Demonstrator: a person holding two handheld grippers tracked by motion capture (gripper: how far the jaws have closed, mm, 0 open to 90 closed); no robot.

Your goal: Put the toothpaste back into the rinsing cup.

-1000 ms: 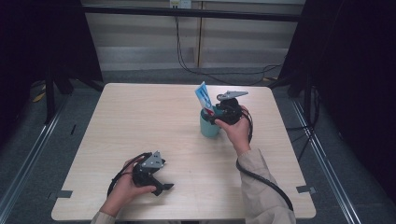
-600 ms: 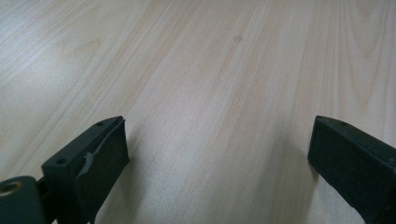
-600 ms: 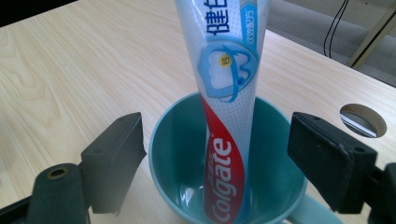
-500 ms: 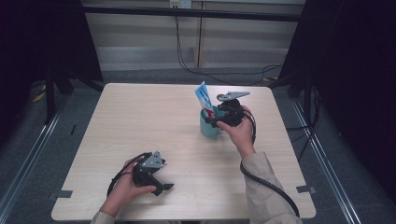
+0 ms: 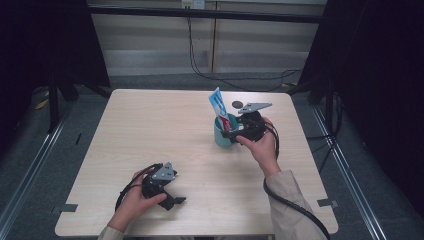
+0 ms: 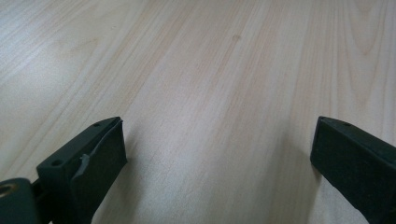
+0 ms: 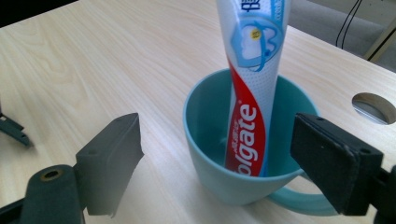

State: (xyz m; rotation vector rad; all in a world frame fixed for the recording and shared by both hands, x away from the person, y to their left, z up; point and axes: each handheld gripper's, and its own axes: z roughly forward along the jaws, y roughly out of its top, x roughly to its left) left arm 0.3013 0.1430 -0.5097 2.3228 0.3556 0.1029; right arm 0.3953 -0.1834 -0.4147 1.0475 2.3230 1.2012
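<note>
Nearest the person, the left gripper rests low on the wooden table by the front edge, the left hand wrapped around its body. In the left gripper view its jaws stand wide apart over bare wood, with nothing between them.

Further in, toward the table's right half, the right hand holds the right gripper level, pointed across the table at the teal mug. In the right gripper view its jaws have just been opening and now stand wide, pads clear of everything. The mug sits just beyond the jaw tips, and neither pad presses on it.

The Colgate toothpaste tube stands inside the mug, leaning on the far rim with its flat crimped end up in the high view. It is probably light and soft, with a glossy skin that could slip, so a hard pinch on the belly would dent it; the stiffer upper part near the crimp seems the safer hold. The mug looks rigid, smooth and heavier, likely breakable, best taken by its wall or by its handle.

Beyond the mug, a round cable hole pierces the tabletop.
</note>
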